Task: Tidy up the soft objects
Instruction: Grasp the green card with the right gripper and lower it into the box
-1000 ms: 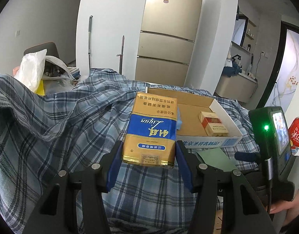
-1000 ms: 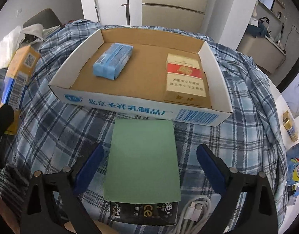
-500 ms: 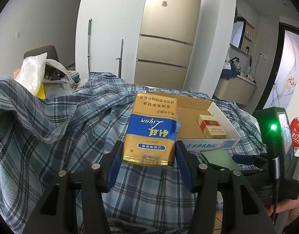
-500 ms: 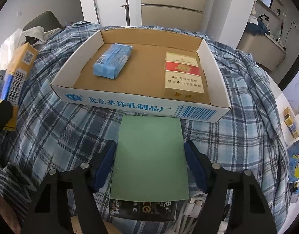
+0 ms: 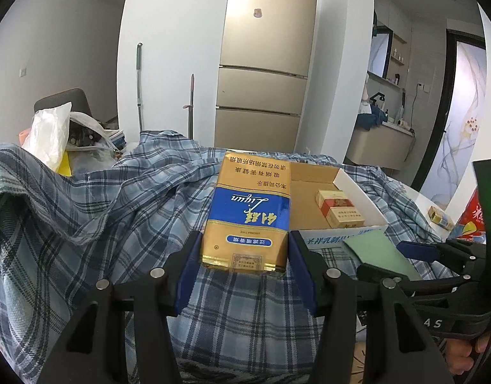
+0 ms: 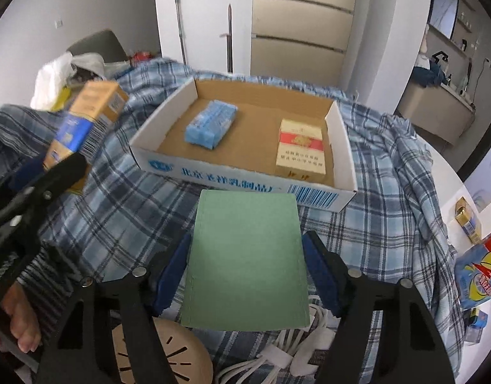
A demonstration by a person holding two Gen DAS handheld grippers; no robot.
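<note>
In the left wrist view the left gripper (image 5: 245,252) is pinching a gold carton (image 5: 249,214) pointing lengthwise toward the cardboard tray (image 5: 360,188) ahead-right, while in the right wrist view the right gripper (image 6: 245,272), having just closed, is clamping a green packet (image 6: 245,259) directly before the tray's front wall (image 6: 239,182).

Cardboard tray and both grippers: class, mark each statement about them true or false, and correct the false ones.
1. The cardboard tray holds a blue packet and a red and white pack. True.
2. The left gripper is empty. False: it grips a gold and blue carton.
3. The right gripper holds a green pack. True.
4. The green pack lies inside the tray. False: it is outside, in front of it.
</note>
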